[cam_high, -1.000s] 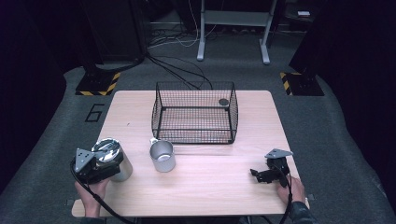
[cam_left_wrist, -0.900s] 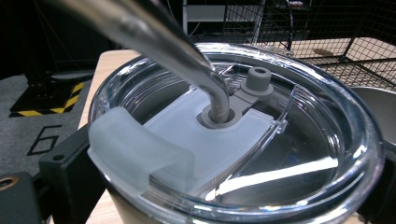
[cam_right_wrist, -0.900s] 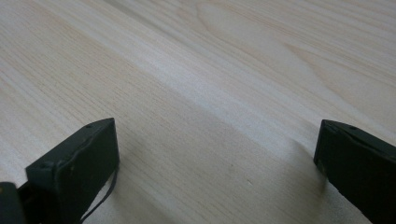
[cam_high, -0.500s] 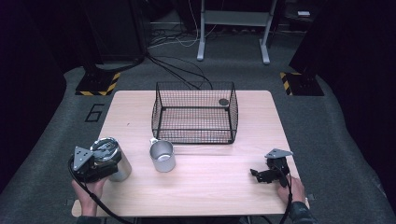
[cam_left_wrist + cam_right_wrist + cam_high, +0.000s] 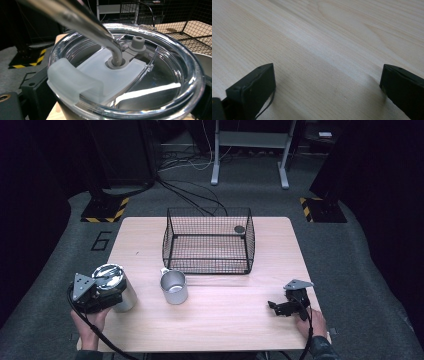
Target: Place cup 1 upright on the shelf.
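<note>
- My left gripper [image 5: 102, 292] grips the steel tumbler [image 5: 116, 287] at the table's [image 5: 225, 320] left front edge; its clear lid [image 5: 125, 72] holds a metal straw [image 5: 82, 22].
- My right gripper [image 5: 280, 307] rests with jaws wide, holding nothing.
- A cup [image 5: 173, 287] stands near the wire basket [image 5: 207, 240].

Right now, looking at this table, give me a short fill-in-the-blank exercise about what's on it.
1. The left tool is at the lidded steel tumbler, whose clear lid has a metal ____ through it.
2. The small steel mug stands in front of the black wire ____.
3. The right tool has its jaws ____ over bare wood of the table.

Missing words: straw; basket; open
</note>
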`<state>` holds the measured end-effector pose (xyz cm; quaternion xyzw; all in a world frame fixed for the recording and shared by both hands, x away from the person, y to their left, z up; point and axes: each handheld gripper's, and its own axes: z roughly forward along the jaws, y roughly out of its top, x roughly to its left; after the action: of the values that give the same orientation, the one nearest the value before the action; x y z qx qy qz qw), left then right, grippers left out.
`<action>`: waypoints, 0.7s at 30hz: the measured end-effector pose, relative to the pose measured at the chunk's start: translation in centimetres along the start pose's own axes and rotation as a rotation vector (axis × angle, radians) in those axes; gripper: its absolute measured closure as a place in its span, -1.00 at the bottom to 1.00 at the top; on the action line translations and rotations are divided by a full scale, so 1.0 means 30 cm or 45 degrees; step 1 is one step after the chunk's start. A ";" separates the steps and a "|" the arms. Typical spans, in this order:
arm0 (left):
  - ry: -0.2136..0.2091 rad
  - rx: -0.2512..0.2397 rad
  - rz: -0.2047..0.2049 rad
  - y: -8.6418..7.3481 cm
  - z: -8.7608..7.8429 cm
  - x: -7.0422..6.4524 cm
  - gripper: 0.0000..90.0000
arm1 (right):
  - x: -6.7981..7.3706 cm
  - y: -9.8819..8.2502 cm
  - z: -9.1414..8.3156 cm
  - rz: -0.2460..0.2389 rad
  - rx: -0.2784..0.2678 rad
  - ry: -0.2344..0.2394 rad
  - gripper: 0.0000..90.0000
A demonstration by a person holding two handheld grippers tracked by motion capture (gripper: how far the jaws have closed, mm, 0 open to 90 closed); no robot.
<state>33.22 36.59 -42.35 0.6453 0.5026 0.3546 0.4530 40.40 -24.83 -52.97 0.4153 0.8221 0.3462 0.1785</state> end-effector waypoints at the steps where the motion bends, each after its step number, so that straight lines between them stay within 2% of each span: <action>1: -0.006 0.001 0.001 0.010 -0.002 0.001 -0.91 | 0.000 0.000 0.000 -0.001 0.000 0.000 -1.00; 12: -0.051 -0.030 0.042 0.100 -0.016 -0.021 -0.91 | 0.000 0.000 0.000 -0.001 -0.001 0.000 -1.00; 17: -0.072 -0.030 0.087 0.138 -0.020 -0.044 -0.91 | 0.000 0.000 0.000 -0.001 -0.001 0.000 -1.00; 21: -0.098 -0.037 0.093 0.170 -0.020 -0.052 -0.91 | 0.000 0.000 0.000 -0.002 0.000 0.000 -1.00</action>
<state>33.98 34.79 -37.35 0.6698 0.4559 0.3531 0.4679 40.40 -24.84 -52.98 0.4148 0.8223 0.3462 0.1788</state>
